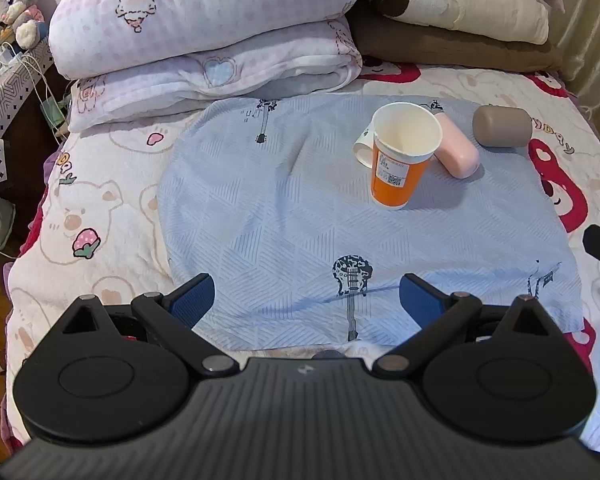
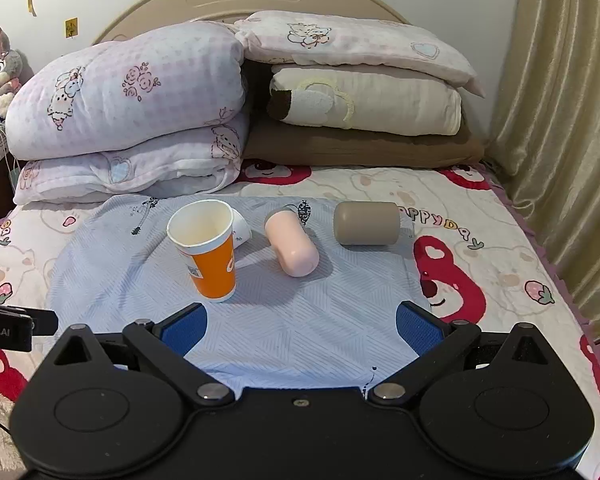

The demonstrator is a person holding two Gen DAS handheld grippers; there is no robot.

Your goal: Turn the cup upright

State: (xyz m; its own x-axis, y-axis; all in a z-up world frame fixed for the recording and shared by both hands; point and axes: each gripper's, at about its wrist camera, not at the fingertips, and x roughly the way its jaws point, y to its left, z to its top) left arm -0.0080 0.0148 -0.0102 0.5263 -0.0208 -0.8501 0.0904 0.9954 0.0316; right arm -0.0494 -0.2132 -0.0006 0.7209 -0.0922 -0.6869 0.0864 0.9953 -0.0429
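Orange paper cup point(image 1: 400, 160) stands upright, mouth up, on the blue cloth point(image 1: 260, 208), touching a white cup point(image 1: 363, 148) lying behind it. Left gripper point(image 1: 306, 300) hovers near, jaws spread, empty.

Right wrist view: right gripper point(image 2: 302, 326) likewise spread and empty; pink cup point(image 2: 294, 244) and tan cup point(image 2: 366, 223) lie sideways.

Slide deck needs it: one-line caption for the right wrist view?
Open right hand-held gripper faces an upright orange paper cup, with pink and taupe cups lying sideways on the bed.
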